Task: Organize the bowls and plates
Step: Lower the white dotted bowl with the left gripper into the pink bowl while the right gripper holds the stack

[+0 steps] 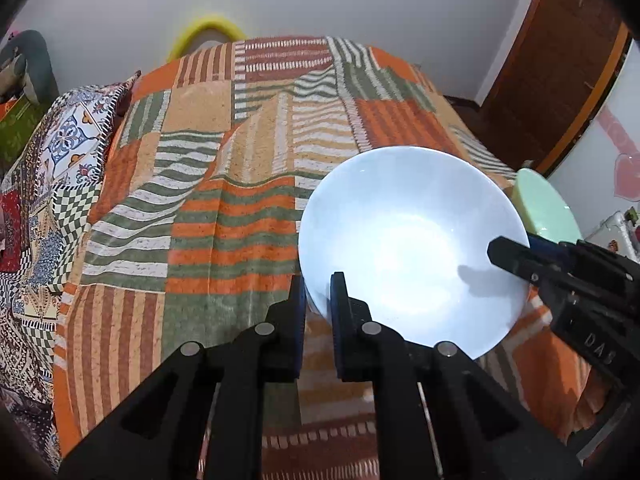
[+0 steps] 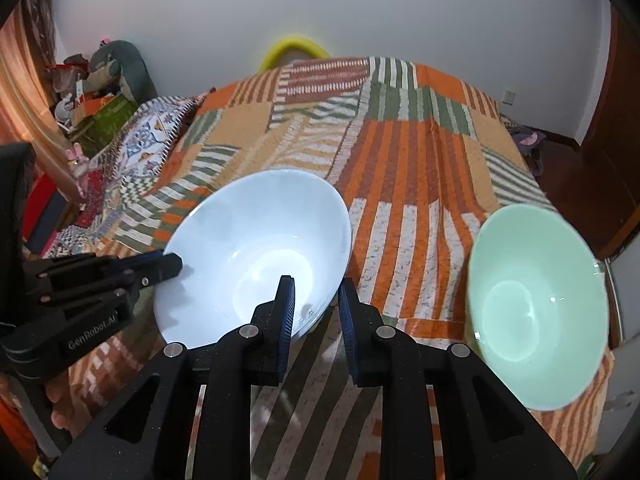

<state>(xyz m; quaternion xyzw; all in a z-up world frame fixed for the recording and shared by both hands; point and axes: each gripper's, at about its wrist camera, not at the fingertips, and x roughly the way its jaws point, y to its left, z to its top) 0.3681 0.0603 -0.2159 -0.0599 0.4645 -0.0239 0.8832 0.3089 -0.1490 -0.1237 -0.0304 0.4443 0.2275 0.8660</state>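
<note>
Resting on the patchwork bedspread, a white bowl sits near the bed's front edge, with a mint-green bowl well apart to its right, close to the bed's right-hand edge.

The left gripper has its fingers straddling the white bowl rim, one inside and one outside; a narrow slot remains between them, and whether they actually pinch the rim cannot be told. The right gripper straddles the opposite rim the same way, its fingers a little further spread, with the rim in the gap and daylight visible on the outer side.

Beyond the bowls the bedspread runs open all the way to the far edge by the wall. A patterned pillow lines the left side. Between the two bowls lies a broad strip of bare cover.
</note>
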